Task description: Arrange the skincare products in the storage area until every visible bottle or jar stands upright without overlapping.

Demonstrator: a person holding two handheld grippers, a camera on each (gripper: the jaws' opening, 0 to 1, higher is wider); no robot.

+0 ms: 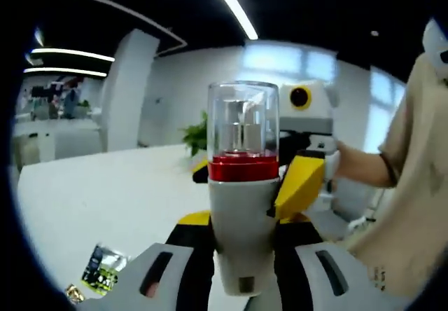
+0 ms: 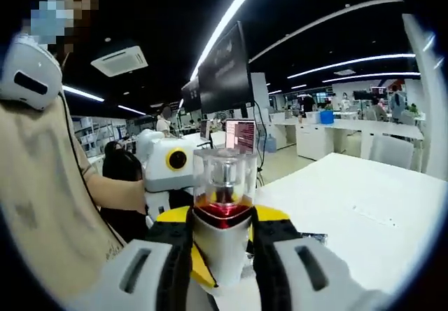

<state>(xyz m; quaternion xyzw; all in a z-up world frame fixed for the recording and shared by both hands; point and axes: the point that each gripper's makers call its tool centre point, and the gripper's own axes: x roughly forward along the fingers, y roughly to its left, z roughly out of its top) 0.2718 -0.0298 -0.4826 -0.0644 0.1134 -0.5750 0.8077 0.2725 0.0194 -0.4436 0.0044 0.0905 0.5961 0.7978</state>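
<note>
A skincare bottle (image 1: 243, 206) with a white body, a red band and a clear cap stands upright in the air above the white table (image 1: 105, 185). My left gripper (image 1: 241, 237) is shut on its lower body. From the far side my right gripper (image 1: 246, 178) clamps it just below the red band with yellow-tipped jaws. In the right gripper view the same bottle (image 2: 222, 220) sits between the jaws of my right gripper (image 2: 222, 232), which is shut on it. The left gripper (image 2: 208, 267) holds it lower down from behind.
A small dark printed sachet (image 1: 102, 269) lies on the table at lower left. A person in a beige top (image 1: 413, 185) stands close on the right. The white tabletop (image 2: 364, 206) stretches away, with a dark flat item (image 2: 315, 239) on it. A green plant (image 1: 196, 136) stands behind.
</note>
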